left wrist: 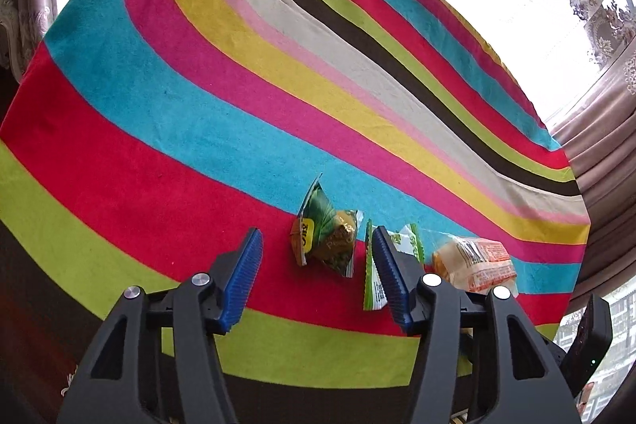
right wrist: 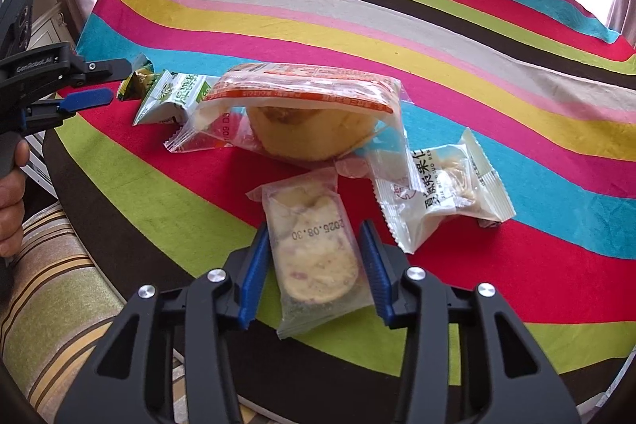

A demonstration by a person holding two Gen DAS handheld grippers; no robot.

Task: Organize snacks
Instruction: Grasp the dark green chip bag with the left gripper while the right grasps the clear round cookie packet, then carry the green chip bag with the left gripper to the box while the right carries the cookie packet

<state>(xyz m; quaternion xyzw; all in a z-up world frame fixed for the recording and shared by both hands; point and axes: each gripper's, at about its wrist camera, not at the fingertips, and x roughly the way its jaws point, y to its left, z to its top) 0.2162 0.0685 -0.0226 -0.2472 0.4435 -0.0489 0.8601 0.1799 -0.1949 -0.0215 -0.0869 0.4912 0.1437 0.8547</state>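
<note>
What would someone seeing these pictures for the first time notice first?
The boldly striped tablecloth fills both views in red, turquoise, yellow and lime bands. In the right wrist view, the right gripper has a clear packet stamped with a date between its blue pads, with a big wrapped cake just beyond. In the left wrist view, the left gripper stands open near a green snack packet.

We carry two matching grippers: the left gripper [left wrist: 318, 245] and right gripper [right wrist: 314, 237] are black, triangular-cutout frames with round silver bolt heads at the joints. Their fingers [left wrist: 242, 277] wear ribbed blue pads. From the right wrist view, white "GenRobot.AI" lettering [right wrist: 33, 65] marks the left unit's black side, above a bare hand [right wrist: 12, 201] on its grip
</note>
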